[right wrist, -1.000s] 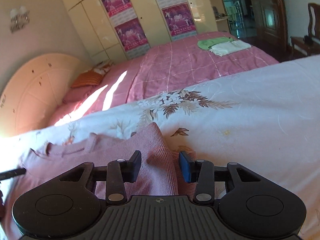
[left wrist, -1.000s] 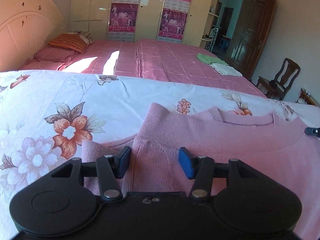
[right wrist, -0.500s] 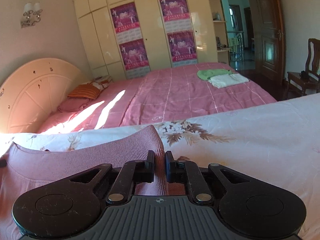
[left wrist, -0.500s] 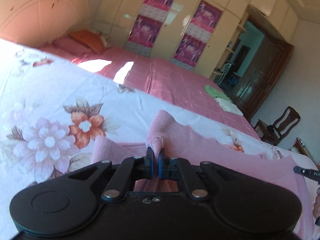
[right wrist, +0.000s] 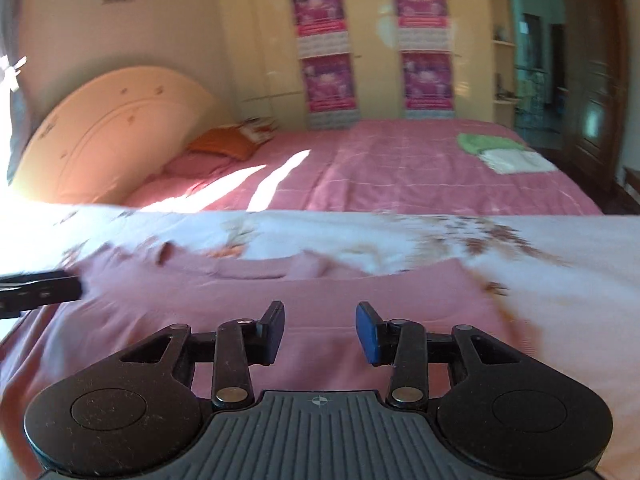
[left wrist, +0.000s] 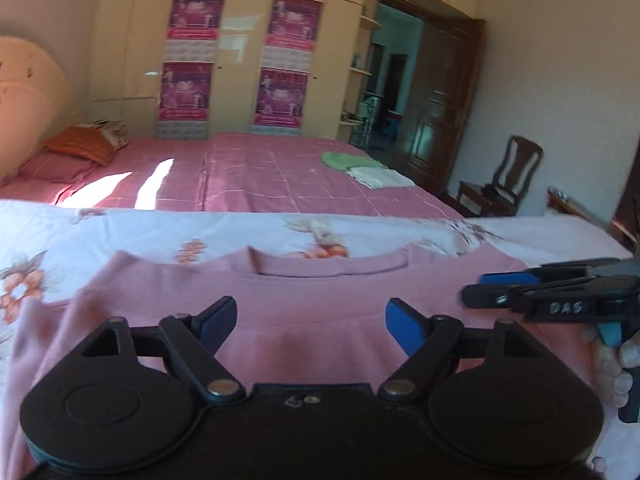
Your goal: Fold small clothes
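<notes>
A small pink knitted sweater (left wrist: 320,292) lies flat on the white floral bedspread (left wrist: 240,232), neckline at the far side. My left gripper (left wrist: 310,320) hovers over its middle with the jaws opening wide, nothing between the pads. In the right wrist view the same sweater (right wrist: 320,292) spreads under my right gripper (right wrist: 320,330), whose jaws are opening too and hold no fabric. The right gripper (left wrist: 480,288) also shows at the right edge of the left wrist view, with fingers of a hand below it. The left gripper's tip (right wrist: 40,292) pokes in at the left of the right wrist view.
Beyond the floral bedspread stands a second bed with a pink quilt (left wrist: 260,172), an orange pillow (left wrist: 80,148) and folded green and white clothes (left wrist: 364,166). A wardrobe with posters (left wrist: 188,60), a dark door (left wrist: 436,112) and a wooden chair (left wrist: 508,176) lie further back.
Both grippers shut on the sweater's side folds half a second ago, carried them inward toward its middle, then let go. Both now stand open over the flat sweater.
</notes>
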